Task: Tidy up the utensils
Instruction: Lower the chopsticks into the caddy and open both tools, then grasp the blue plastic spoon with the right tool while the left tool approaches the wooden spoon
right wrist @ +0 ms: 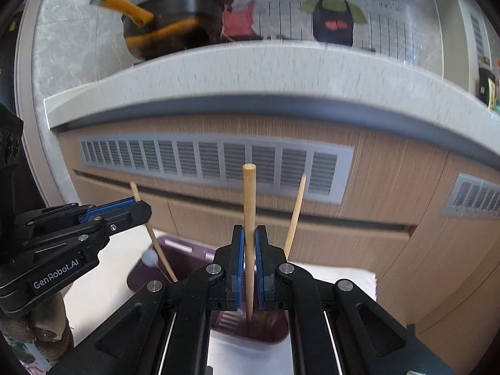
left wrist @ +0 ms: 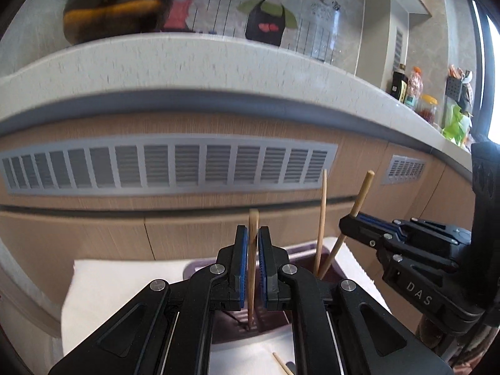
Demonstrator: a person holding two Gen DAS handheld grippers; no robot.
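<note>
Left gripper (left wrist: 253,268) clamped on upright chopstick (left wrist: 252,265), its lower end inside purple holder (left wrist: 300,251). Right gripper (right wrist: 249,268) clamped on second chopstick (right wrist: 249,218), tip also down in holder. Third chopstick (left wrist: 321,218) leans loose in holder. Holder stands on white cloth (left wrist: 118,284), below countertop (left wrist: 187,59) bearing black pot (left wrist: 122,9).

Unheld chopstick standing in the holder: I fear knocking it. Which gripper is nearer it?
Right. The right gripper is just beside the unheld chopstick; the left gripper sits across the holder.
</note>
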